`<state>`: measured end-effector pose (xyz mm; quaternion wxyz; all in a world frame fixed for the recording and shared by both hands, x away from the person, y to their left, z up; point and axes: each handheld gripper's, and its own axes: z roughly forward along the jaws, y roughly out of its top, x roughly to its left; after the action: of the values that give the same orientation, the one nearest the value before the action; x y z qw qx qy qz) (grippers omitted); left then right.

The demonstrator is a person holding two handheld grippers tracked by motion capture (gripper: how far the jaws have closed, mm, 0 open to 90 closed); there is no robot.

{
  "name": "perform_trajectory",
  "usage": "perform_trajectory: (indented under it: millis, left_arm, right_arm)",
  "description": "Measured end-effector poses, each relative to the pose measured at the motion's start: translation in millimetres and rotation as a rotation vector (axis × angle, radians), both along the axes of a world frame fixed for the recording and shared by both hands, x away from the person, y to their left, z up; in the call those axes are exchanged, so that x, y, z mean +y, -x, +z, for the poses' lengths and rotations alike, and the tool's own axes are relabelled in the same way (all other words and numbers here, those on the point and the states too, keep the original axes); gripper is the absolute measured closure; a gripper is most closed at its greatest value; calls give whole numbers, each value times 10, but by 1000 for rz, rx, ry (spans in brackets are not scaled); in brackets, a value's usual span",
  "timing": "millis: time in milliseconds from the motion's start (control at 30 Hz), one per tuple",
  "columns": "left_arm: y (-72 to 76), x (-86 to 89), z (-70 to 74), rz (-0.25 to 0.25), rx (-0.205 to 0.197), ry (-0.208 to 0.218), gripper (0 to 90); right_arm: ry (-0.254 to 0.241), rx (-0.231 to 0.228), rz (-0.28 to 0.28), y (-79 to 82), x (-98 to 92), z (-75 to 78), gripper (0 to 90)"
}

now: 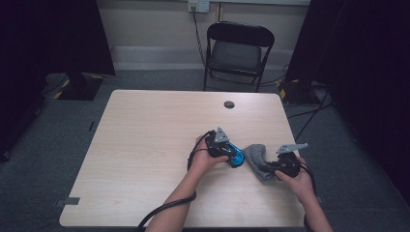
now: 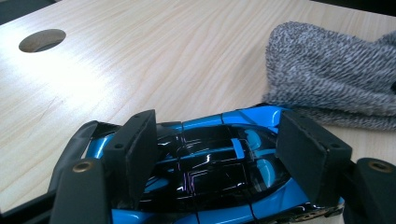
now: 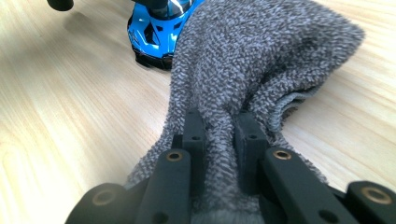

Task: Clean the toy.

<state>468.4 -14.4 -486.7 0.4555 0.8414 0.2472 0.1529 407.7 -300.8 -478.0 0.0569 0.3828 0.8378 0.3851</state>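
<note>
I've got the left gripper [image 1: 231,155] clamped across the blue toy car [image 2: 205,163], which sits on the table [image 1: 145,145] right of centre. Right gripper [image 1: 275,166] jaws nearly closed, pinching the grey knit cloth [image 3: 252,60] just beside the car. Light wood top with a round cable hole [image 1: 229,104] near the far edge. Grey carpet, black folding chair [image 1: 238,50] behind, dark curtains [image 1: 367,58] on both sides.

We see bare forearms, black grippers [image 1: 240,161] with grey three-cornered top plates, brass-ringed screws on jaws, and trailing black cables [image 1: 159,211].
</note>
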Motion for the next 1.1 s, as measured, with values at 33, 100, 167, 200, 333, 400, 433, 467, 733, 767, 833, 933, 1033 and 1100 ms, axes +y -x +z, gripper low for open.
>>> perform_trajectory:
  millis: [33,100,167,200,333,400,433,467,733,767,833,933,1033,1100]
  left_arm:
    - [0,1,-2,-1,-2,1,294]
    - [0,3,-3,0,-1,3,294]
    - [0,2,-3,0,-1,3,294]
    - [-1,4,-4,0,-2,4,294]
    - [-2,4,-4,-1,-2,5,294]
    - [-2,4,-4,-2,-2,4,294]
    - [-4,5,-3,-2,-2,3,294]
    - [-4,6,-4,-2,-2,4,294]
    - [1,10,-10,-3,-7,8,294]
    - [1,12,-11,-6,-8,7,294]
    - [4,13,-13,-6,-9,9,294]
    - [3,12,-11,-6,-9,6,293]
    - [3,11,-10,-6,-8,6,294]
    - [2,9,-9,-5,-6,7,293]
  right_arm:
    - [1,-4,-4,7,-19,16,780]
    - [-2,-4,-16,18,-62,47,779]
    - [-14,-5,-25,27,-102,65,779]
    - [-18,-8,-34,32,-123,74,779]
    - [-35,-27,-64,22,-171,104,779]
    - [-37,-48,-83,-3,-172,129,779]
    - [-39,-61,-94,-18,-167,147,779]
    - [-47,-65,-105,-39,-160,163,779]
    - [-9,-126,-140,-263,36,243,778]
    - [0,-132,-139,-286,59,248,778]
    - [19,-143,-140,-359,116,260,777]
    - [29,-142,-148,-466,162,259,776]
    - [32,-145,-152,-560,212,237,775]
    - [38,-151,-144,-611,271,218,775]
